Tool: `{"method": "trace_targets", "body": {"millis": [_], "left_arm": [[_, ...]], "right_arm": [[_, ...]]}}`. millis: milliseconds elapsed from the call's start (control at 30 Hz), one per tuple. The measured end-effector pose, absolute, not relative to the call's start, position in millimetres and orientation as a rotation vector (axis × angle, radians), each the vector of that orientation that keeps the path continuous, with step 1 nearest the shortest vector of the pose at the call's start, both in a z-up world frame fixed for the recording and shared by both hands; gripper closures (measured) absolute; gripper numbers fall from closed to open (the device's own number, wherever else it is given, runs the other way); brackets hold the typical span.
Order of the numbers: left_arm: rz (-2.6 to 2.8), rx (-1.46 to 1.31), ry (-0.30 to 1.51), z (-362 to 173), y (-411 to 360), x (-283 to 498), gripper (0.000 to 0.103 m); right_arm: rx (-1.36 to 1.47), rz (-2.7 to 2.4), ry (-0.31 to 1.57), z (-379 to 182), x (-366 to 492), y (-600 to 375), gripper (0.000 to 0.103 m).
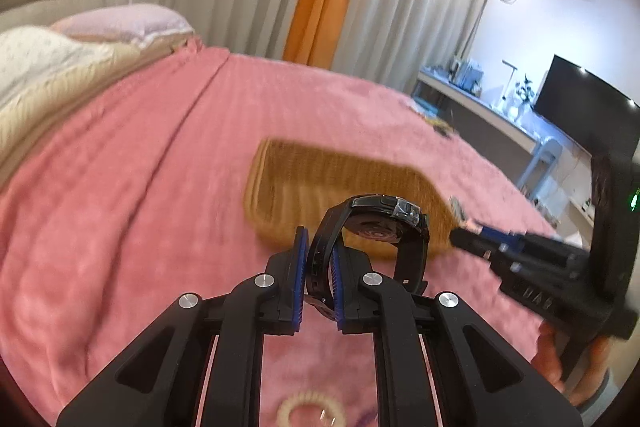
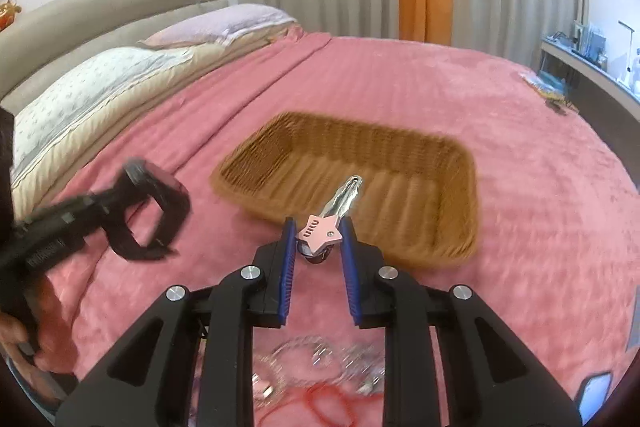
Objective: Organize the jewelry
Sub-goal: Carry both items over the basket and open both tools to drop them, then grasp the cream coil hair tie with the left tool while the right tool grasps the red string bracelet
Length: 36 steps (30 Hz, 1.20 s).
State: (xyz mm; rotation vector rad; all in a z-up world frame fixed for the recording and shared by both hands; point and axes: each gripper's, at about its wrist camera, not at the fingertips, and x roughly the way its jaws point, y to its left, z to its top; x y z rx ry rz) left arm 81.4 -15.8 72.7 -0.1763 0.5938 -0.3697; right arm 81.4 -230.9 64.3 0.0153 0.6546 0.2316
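A: Mostly, what was blurred or cut off?

B: Motion blur was seen on the woven basket (image 2: 352, 183) in both views, so its weave could not be read sharply. At the bottom of the right wrist view, clear bracelets (image 2: 320, 359) and a red cord (image 2: 328, 403) were half hidden behind the gripper frame and smeared. A pale coiled ring (image 1: 310, 411) was cut off at the bottom edge of the left wrist view.

A: And the tools?

B: The left gripper (image 1: 320, 247) was seen closed on the strap of a black watch (image 1: 380, 227), which was held above the pink bedspread (image 1: 140, 207), just in front of the basket. The right gripper (image 2: 318, 235) was seen clamped narrowly on a pink hair clip (image 2: 320, 229); its silver prong was pointed toward the basket's near rim.

A: What was shown by 1 view only?

B: The basket's bare interior was shown whole in the right wrist view alone; in the left it was partly covered by the watch. The watch's clasp was made out only in the left view. A television (image 1: 588, 107) was shown there too.
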Motion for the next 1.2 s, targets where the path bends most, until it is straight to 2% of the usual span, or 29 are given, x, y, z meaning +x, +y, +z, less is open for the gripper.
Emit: {"method": "trace_targets", "body": {"millis": [133,367,667,700,767,933,1000,1033,1133,1200], "left_arm": [[-0.365,-0.162,0.594,76.1,-34.3,119.1,0.094],[-0.346,-0.144,0.709,33.1,-61.0,187.8,0.094],[-0.341,-0.102,0.773,9.1,-74.3,216.1,0.093],[-0.337,-0.096,0.775,8.2,-75.2,215.8,0.092],[-0.349,-0.108,0.780,8.9,-75.6,217.0,0.083],[-0.378,-0.109,0.716,30.4,-67.3,191.6,0.075],[-0.402,-0.115,0.683,43.2,-61.8,176.2,0.069],[-0.412,-0.114,0.663,51.1,-58.5,164.7,0.062],[-0.441,-0.109,0.615,71.0,-49.2,131.1,0.060],[-0.455,-0.115,0.587,81.5,-41.4,108.1,0.058]], "right_arm": [[0.060,0.242,0.749,52.5,129.6,-247.1,0.083],[0.078,0.218,0.844,20.4,192.1,-256.9,0.083],[0.092,0.200,0.951,-15.3,225.3,-258.4,0.083],[0.095,0.201,0.957,-15.9,224.3,-258.2,0.083],[0.117,0.209,0.965,-15.1,222.9,-260.7,0.080],[0.115,0.210,0.931,0.0,202.1,-265.1,0.077],[0.126,0.223,0.915,9.3,189.4,-267.0,0.077],[0.127,0.228,0.901,15.4,179.7,-267.9,0.077],[0.120,0.243,0.849,35.5,146.4,-268.7,0.076],[0.123,0.252,0.816,47.9,124.3,-269.6,0.068]]}}
